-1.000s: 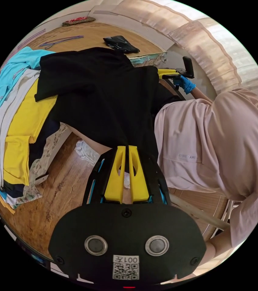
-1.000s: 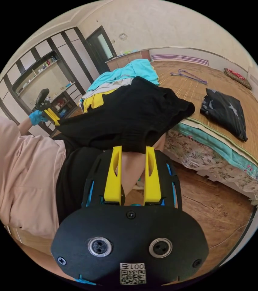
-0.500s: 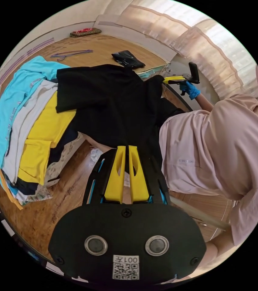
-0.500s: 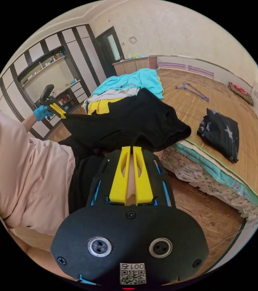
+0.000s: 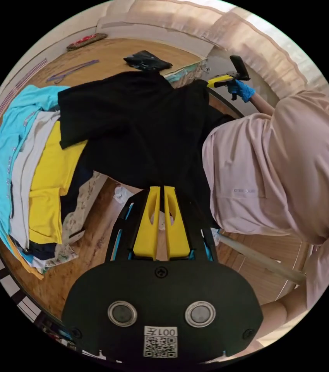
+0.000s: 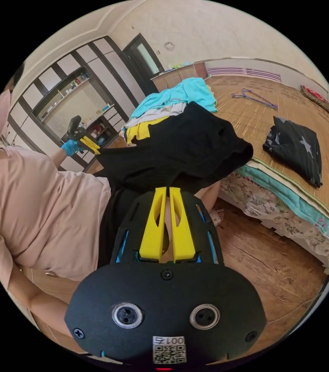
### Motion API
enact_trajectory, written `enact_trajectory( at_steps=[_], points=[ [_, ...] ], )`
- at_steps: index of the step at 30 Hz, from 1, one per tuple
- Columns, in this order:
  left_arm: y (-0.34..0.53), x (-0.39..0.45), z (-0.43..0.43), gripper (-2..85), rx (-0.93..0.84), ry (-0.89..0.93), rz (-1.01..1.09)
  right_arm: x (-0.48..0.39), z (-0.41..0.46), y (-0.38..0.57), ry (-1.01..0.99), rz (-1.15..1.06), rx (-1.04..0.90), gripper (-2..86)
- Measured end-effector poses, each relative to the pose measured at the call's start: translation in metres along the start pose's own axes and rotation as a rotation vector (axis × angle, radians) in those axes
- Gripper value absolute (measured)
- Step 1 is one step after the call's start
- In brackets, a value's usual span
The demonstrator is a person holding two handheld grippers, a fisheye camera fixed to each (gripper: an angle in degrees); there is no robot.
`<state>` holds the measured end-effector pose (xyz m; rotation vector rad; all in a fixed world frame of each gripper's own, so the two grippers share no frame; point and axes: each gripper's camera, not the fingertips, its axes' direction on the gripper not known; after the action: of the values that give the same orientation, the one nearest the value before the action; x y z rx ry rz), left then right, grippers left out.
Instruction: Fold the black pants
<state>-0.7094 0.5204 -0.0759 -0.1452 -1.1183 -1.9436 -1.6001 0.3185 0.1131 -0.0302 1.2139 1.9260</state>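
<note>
Left gripper view: left tool (image 5: 163, 190) at lower centre, jaws pinched together on the black pants (image 5: 141, 128), which spread across mid-frame over a pile of clothes (image 5: 25, 170) at left. Right gripper view: right tool (image 6: 168, 190) likewise clamped on the pants' edge, pants draped toward the bed (image 6: 288, 201). Step: holding the pants stretched out between both tools. Next, probably lay them flat on the bed.
</note>
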Motion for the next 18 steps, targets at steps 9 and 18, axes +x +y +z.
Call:
enact_trajectory(
  at_steps=[9, 18],
  points=[
    [-0.048, -0.04, -0.083, -1.6, 0.16, -0.188, -0.124, 0.038, -0.005, -0.01, -0.07, 0.074, 0.214, 1.0],
    [-0.179, -0.085, -0.112, -1.6, 0.276, -0.399, -0.162, 0.085, 0.017, -0.032, 0.095, 0.25, 0.324, 0.9]
  ],
)
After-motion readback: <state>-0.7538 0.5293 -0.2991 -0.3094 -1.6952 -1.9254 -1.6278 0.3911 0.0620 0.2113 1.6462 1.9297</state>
